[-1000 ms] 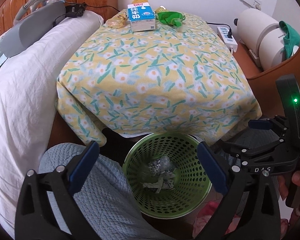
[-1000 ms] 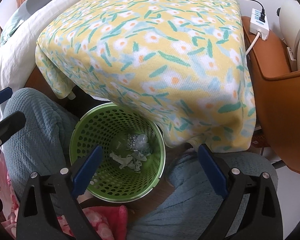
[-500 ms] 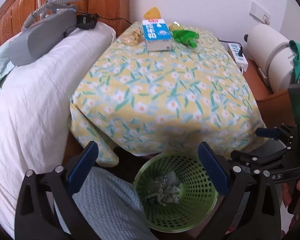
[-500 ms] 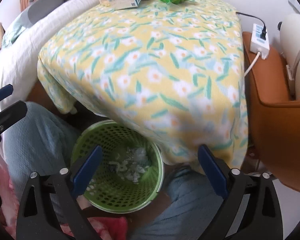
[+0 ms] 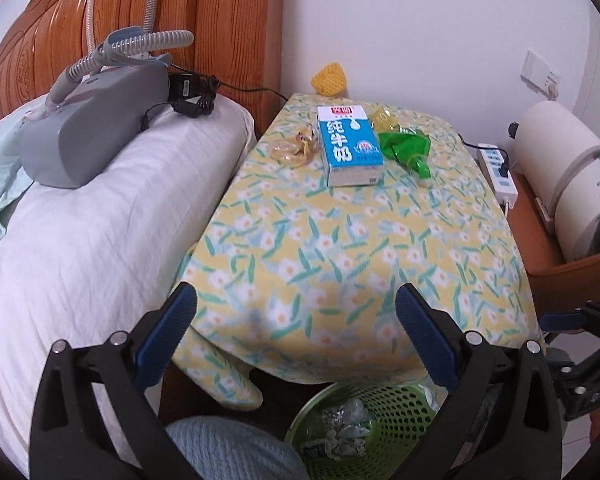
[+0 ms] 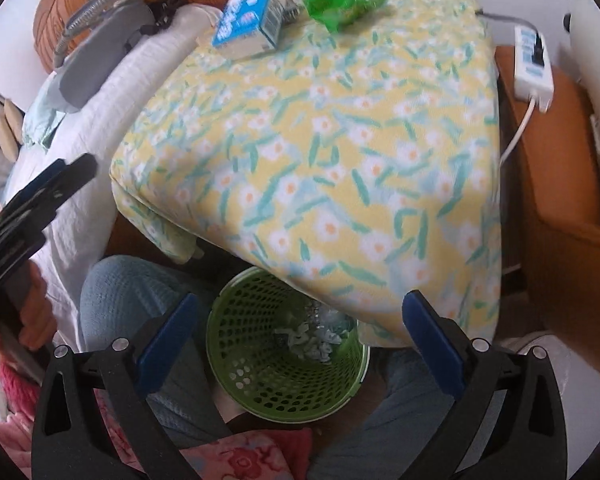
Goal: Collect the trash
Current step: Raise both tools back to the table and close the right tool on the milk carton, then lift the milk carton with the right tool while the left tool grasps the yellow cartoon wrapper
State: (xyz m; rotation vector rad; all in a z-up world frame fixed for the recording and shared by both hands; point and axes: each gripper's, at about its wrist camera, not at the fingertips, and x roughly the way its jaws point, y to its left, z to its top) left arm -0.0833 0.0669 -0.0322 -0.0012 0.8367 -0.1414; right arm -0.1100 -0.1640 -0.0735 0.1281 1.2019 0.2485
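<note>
A green perforated basket (image 5: 364,432) (image 6: 284,344) stands on the floor under the table's near edge, with crumpled foil and paper scraps inside. At the far end of the floral tablecloth (image 5: 340,248) (image 6: 332,140) lie a blue milk carton (image 5: 348,146) (image 6: 246,26), a green wrapper (image 5: 406,148) (image 6: 340,6), a clear gold wrapper (image 5: 294,150) and a yellow foam net (image 5: 328,80). My left gripper (image 5: 296,332) is open and empty above the near table edge. My right gripper (image 6: 300,332) is open and empty above the basket.
A bed with a white quilt (image 5: 80,240) lies left of the table, a grey machine with a hose (image 5: 92,128) on it. A white power strip (image 5: 496,172) (image 6: 532,62) and a cream appliance (image 5: 560,184) sit on the brown stand at the right. The person's knees flank the basket.
Both grippers have risen and tilted up from the basket toward the table; the far trash now shows larger. Both stay open and empty.
</note>
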